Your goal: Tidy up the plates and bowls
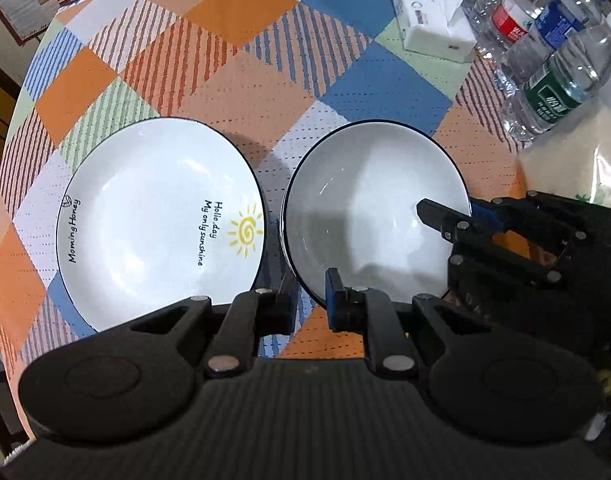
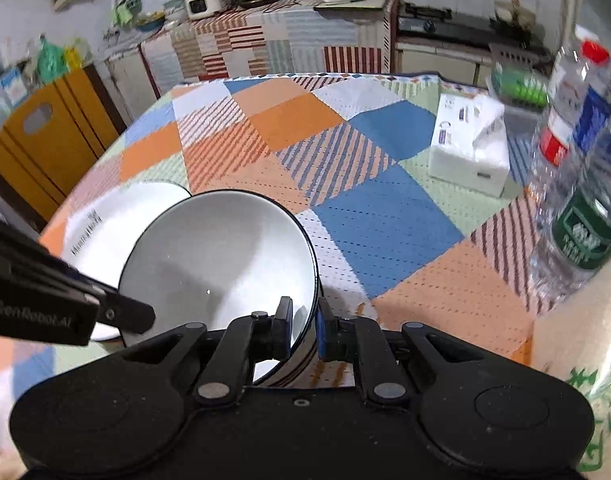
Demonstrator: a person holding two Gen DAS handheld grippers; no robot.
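At the centre of our left wrist view sits the white bowl (image 1: 369,212), dark-rimmed, and just to its left, nearly touching, lies the plate (image 1: 161,224) printed with a yellow sun and "Hello day, My only sunshine". Both appear to rest on the chequered tablecloth (image 1: 241,60), though the bowl's right edge is pinched by our right gripper (image 2: 305,330), which comes in from the right of that frame with one finger inside the bowl and one outside. In the right wrist view we see the same grip up close at lower centre: the jaws are narrow, closed across the bowl's rim, so the bowl tilts toward the camera and hides part of the plate behind it at left. We judge this rim pinch is chosen because a thin wall is the only part of a bowl two fingers can hold. Our left gripper (image 1: 309,308) hovers low in its own frame with the jaws a little apart and nothing between them, set in the gap between plate and bowl, perhaps to steady either one. Further out, at the upper right of both views, stand a tissue pack (image 1: 429,16) and a cluster of water bottles (image 1: 553,52), well apart from the dishes, so they leave room for stacking.
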